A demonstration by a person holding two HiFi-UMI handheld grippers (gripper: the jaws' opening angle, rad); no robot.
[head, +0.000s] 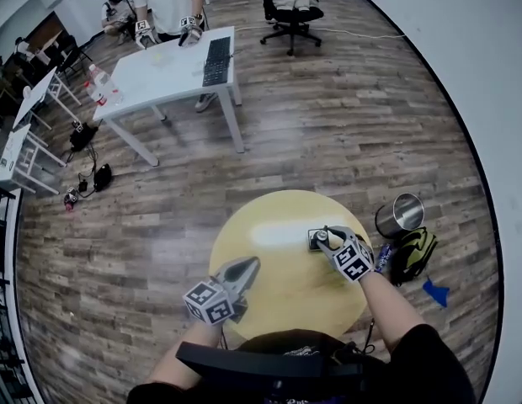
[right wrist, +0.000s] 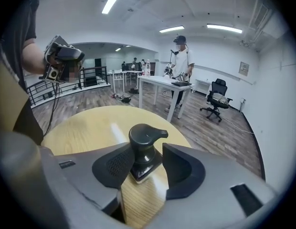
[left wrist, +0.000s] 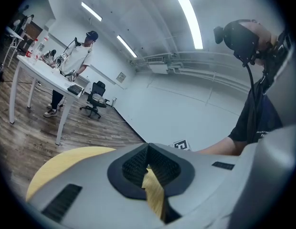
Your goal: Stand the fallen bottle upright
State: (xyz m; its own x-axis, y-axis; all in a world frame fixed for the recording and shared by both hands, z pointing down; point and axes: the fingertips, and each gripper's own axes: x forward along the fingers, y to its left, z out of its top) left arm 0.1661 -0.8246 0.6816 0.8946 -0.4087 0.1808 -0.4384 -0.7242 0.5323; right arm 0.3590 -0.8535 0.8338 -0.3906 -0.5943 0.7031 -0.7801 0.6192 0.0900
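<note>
A black pump bottle point(right wrist: 144, 149) stands upright on its square base on the round yellow table point(right wrist: 90, 123), with its spout pointing right. My right gripper point(right wrist: 150, 165) is open around it: the left pad lies close against the bottle's neck and the right pad stands clear with a gap. In the head view the bottle point(head: 322, 239) is on the table's point(head: 269, 225) right side, at the tips of the right gripper point(head: 330, 241). My left gripper point(head: 247, 267) hovers over the table's near left part, away from the bottle. The left gripper point(left wrist: 148, 163) is shut, with nothing between its pads.
A metal bin point(head: 400, 215), a green and black bag point(head: 412, 253) and a blue scrap point(head: 435, 292) lie on the wooden floor right of the table. Farther off stand a white desk point(head: 173, 66) with a person at it and an office chair point(head: 290, 11).
</note>
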